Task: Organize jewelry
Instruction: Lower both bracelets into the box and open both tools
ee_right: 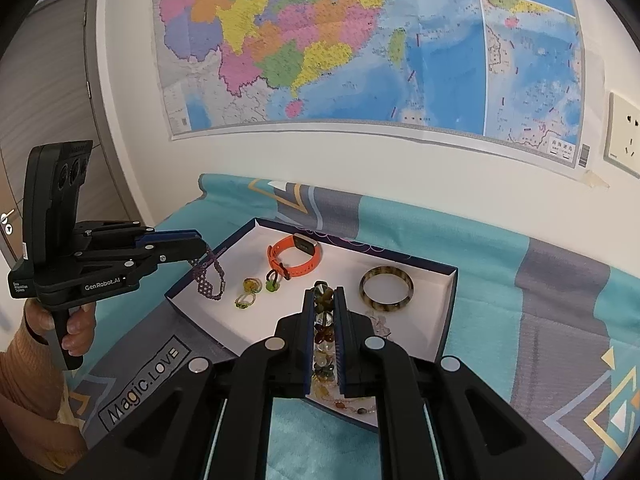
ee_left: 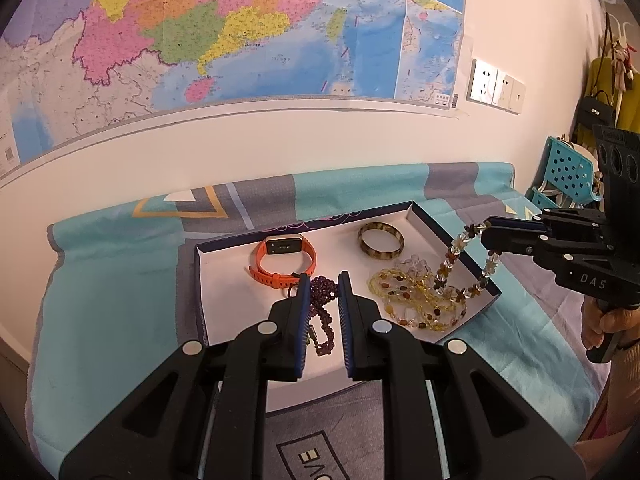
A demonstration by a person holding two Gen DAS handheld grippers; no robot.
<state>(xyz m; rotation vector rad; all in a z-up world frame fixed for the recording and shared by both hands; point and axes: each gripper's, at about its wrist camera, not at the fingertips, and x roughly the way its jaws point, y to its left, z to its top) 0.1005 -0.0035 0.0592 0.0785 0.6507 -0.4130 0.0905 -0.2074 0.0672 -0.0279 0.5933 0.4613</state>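
Observation:
A shallow white-lined box [ee_left: 224,280] [ee_right: 420,332] lies on the bed. My left gripper [ee_left: 324,280] [ee_right: 202,250] is shut on a purple bead bracelet [ee_left: 322,312] [ee_right: 210,280], which hangs over the box's left end. My right gripper [ee_right: 323,292] [ee_left: 486,230] is shut on a brown and clear bead necklace [ee_left: 452,264] [ee_right: 324,340], lifted above the box's right end. In the box lie an orange watch [ee_left: 286,258] [ee_right: 296,258], a horn-coloured bangle [ee_left: 380,240] [ee_right: 386,286], a heap of yellow beads [ee_left: 416,300] and small green rings [ee_right: 252,290].
The box rests on a teal and grey patterned bedspread [ee_left: 120,280] [ee_right: 520,320] against a white wall with a large map [ee_left: 240,32]. A turquoise chair [ee_left: 568,172] stands at the right. A door [ee_right: 48,120] is at the left.

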